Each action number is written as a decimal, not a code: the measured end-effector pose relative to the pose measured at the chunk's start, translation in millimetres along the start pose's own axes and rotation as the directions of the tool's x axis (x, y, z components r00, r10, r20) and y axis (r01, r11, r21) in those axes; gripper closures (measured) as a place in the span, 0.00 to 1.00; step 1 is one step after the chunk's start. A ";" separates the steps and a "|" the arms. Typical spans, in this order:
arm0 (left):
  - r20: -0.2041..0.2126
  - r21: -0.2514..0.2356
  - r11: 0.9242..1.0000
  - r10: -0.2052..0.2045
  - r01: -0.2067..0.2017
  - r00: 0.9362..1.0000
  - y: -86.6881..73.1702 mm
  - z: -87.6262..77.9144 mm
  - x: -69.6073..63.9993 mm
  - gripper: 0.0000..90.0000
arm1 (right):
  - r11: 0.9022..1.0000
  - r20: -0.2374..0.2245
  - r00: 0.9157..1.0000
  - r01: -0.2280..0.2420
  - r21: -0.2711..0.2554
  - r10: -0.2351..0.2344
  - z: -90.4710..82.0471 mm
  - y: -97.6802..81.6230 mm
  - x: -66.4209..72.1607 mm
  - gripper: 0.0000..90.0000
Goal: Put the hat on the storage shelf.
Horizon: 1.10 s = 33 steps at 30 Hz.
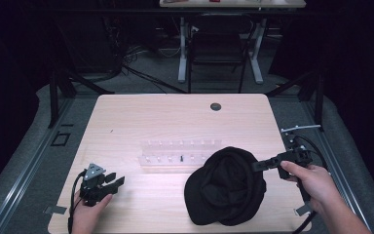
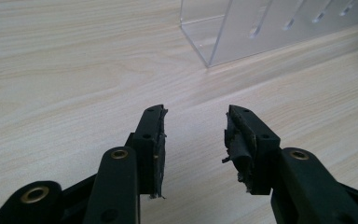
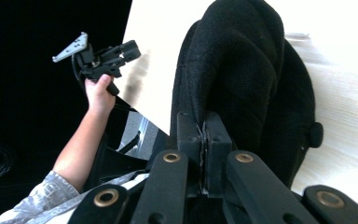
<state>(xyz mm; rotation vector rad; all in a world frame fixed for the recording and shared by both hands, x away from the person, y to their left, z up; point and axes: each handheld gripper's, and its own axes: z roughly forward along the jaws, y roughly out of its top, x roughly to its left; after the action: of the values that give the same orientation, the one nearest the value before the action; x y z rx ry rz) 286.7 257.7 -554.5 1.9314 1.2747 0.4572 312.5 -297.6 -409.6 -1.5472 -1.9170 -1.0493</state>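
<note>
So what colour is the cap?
Black all over; the cap shows best in the high view.

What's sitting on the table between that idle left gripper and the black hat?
Nothing: in the high view, only bare wood lies between the left gripper and the black hat. The clear rack stands farther back, off that line.

left gripper (image 1: pixel 118 182) fingers (image 2: pixel 151 140) spread apart; right gripper (image 3: pixel 204 135) fingers pressed together.

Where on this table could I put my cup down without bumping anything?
The far half of the pale wooden table, beyond the clear plastic slotted rack, lies bare, as does the strip left of the rack. The near right is crowded by the black fabric cap and the right claw.
</note>
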 end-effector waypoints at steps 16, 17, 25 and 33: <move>-0.010 0.005 1.000 0.005 -0.005 1.000 -0.8 1.0 -0.4 0.58 | 0.999 -0.051 0.998 0.024 -0.035 -0.025 -10.7 3.8 19.3 0.98; -0.010 0.005 1.000 0.005 -0.004 1.000 -0.8 1.0 -0.4 0.58 | 0.999 -0.053 0.998 0.019 -0.039 -0.021 -11.6 3.6 21.3 0.98; -0.010 0.005 1.000 0.005 -0.005 1.000 -0.8 1.1 -0.2 0.56 | 0.996 -0.078 0.996 0.045 -0.077 -0.051 -24.3 6.3 34.9 0.98; -0.014 0.003 1.000 0.005 -0.005 1.000 -1.0 1.2 -0.2 0.56 | 0.991 -0.080 0.995 0.047 -0.124 -0.057 -36.1 11.4 38.0 0.98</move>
<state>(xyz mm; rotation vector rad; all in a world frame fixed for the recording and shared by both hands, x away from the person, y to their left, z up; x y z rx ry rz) 286.8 257.3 -556.0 1.9376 1.2802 0.4730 309.6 -302.2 -356.2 -1.5003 -1.8769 -1.2544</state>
